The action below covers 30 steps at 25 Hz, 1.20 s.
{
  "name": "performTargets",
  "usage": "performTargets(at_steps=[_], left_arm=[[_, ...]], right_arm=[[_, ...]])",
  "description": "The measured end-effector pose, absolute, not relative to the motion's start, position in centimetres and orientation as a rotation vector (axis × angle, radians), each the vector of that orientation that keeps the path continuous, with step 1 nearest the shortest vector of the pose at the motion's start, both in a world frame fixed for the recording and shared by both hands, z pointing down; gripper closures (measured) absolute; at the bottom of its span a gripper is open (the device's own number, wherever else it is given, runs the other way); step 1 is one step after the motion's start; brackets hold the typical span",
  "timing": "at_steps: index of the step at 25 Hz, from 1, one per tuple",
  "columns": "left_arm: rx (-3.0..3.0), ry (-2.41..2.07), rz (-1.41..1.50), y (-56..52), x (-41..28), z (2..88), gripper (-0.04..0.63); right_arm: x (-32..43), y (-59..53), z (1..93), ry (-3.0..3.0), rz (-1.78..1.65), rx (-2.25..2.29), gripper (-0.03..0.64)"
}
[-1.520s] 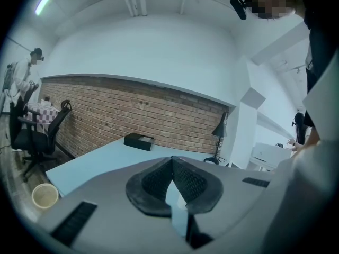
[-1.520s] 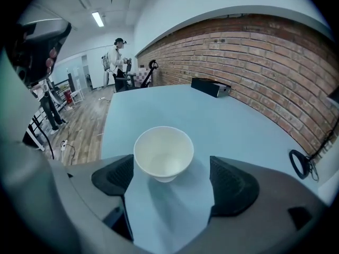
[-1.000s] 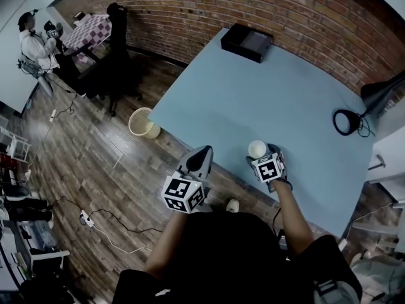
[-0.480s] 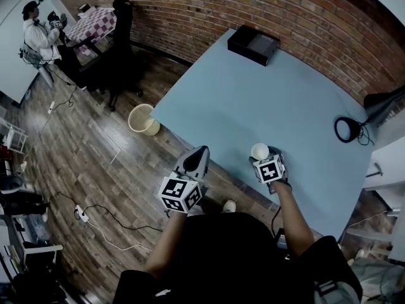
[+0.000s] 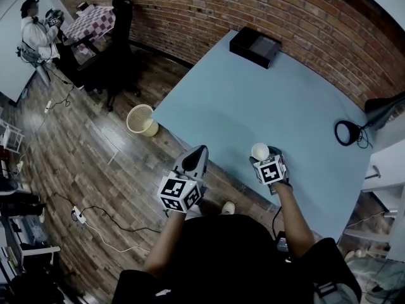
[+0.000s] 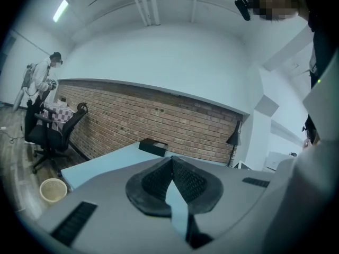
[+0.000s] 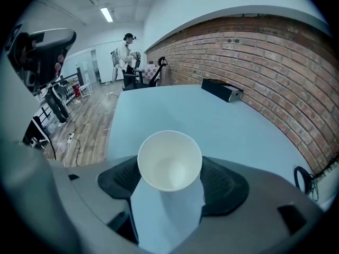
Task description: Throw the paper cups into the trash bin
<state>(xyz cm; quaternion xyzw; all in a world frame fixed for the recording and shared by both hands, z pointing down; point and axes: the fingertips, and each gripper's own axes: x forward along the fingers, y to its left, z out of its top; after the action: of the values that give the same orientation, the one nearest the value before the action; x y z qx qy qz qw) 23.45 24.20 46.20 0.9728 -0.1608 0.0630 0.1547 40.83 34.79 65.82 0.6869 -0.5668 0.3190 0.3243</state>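
The right claw (image 7: 172, 180) is closing around the upright paper cup (image 7: 169, 163), pads meeting its walls, near the desk (image 7: 175, 112) edge. It looks light and crushable, so grip it gently mid-wall. The left claw (image 6: 172, 163) is pinched together, empty.

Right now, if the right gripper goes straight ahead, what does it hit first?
The paper cup, already between the right gripper's closing jaws. Past it, probably only blue table.
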Motion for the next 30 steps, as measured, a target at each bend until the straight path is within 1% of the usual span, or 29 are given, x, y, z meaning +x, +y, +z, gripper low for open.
performTargets(at_steps=[8, 30], left_arm=[[2.821, -0.554, 0.185, 21.4, 22.1, 45.9, 0.586], [2.750, -0.786, 0.157, 8.5, 14.7, 46.4, 0.586]], right_arm=[[38.5, 29.6, 63.8, -1.566, 0.778, 1.774, 0.261], [29.3, 11.9, 61.1, -1.764, 0.668, 1.599, 0.265]])
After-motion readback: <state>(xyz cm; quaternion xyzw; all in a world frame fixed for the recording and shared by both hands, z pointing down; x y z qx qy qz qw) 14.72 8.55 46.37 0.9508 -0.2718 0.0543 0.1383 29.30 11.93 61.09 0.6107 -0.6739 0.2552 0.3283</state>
